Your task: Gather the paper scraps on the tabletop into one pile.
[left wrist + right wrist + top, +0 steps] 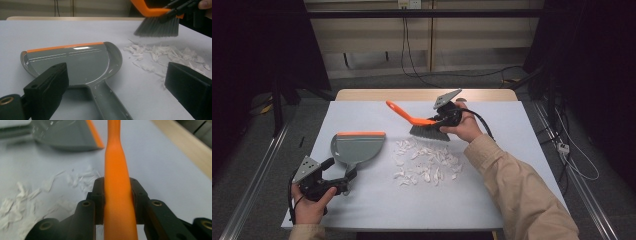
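the right gripper [446,118] pinches the orange handle of the brush [422,125], its fingers [98,195] pressed on both sides of it. the grey bristles hang just above the far edge of the white paper scraps [427,162] on the bench [512,150]. the left gripper [339,181] has its fingers [47,85] spread on either side of the handle of the grey dustpan [357,147], which lies flat just left of the scraps.
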